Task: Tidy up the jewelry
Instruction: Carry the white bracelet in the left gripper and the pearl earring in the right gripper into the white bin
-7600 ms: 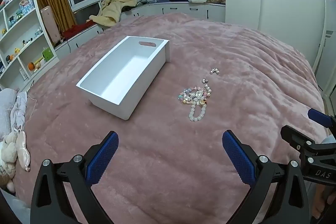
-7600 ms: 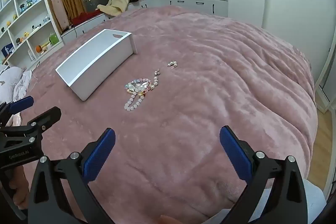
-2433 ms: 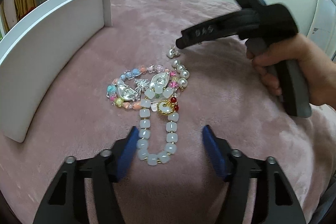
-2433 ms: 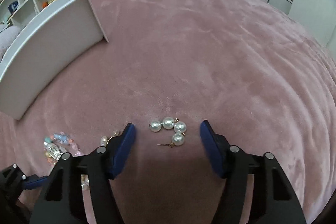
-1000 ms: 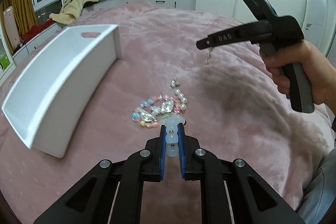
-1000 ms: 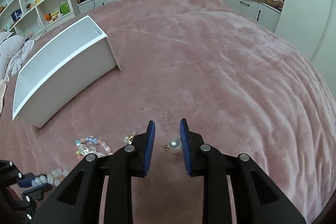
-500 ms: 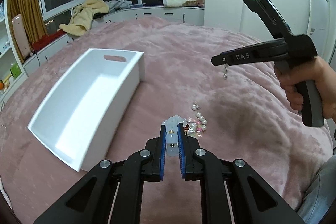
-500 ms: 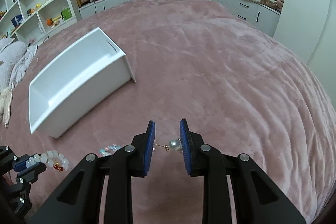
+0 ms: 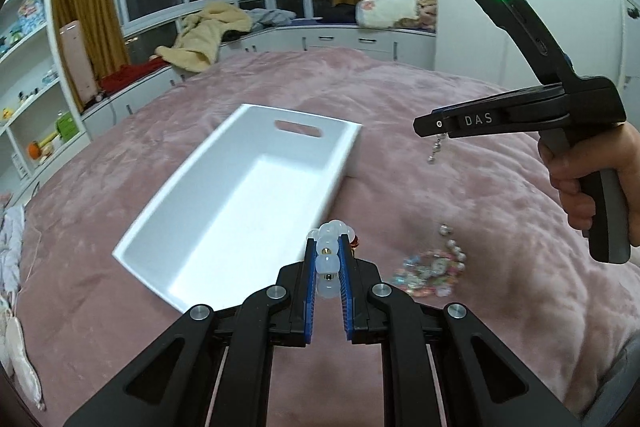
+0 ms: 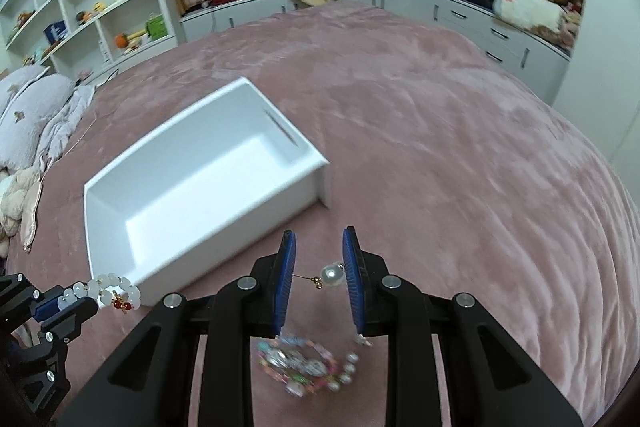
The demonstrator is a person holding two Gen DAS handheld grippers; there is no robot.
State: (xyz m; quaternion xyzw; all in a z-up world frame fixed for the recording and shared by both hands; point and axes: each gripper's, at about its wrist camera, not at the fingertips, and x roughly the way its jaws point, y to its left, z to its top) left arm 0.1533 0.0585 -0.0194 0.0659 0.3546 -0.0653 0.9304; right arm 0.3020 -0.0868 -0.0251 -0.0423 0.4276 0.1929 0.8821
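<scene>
- The left gripper [image 9: 327,267] is clenched on a white bead bracelet [image 9: 329,259]; the beads are pinched between the blue fingers [image 9: 308,269], with the rest of the loop bunched beyond the tips.
- The right gripper [image 10: 319,277] is closed on a pearl earring [image 10: 331,275], held crosswise: the pearl is pressed to one finger and the thin post reaches the other, so the fingers stand slightly apart.
- Both pieces are carried clear of the bed [image 9: 460,107], probably so that they can be dropped into the white box [image 9: 256,199], which is judged to be where the jewelry is collected.
- The box lies on the pink blanket toward the middle of the bed, open side up, and nothing is seen in it.
- The remaining jewelry pile [image 9: 430,267] is left on the blanket just beside the box's near corner.
- From the left wrist view, a short dangling part [image 9: 436,147] is seen hanging below the right gripper, and the hand [image 9: 588,183] around its handle; neither is shown from the right wrist.
- From the right wrist view, the bracelet's red beads and gold charm [image 10: 120,297] are shown, and the earring's grip itself.
</scene>
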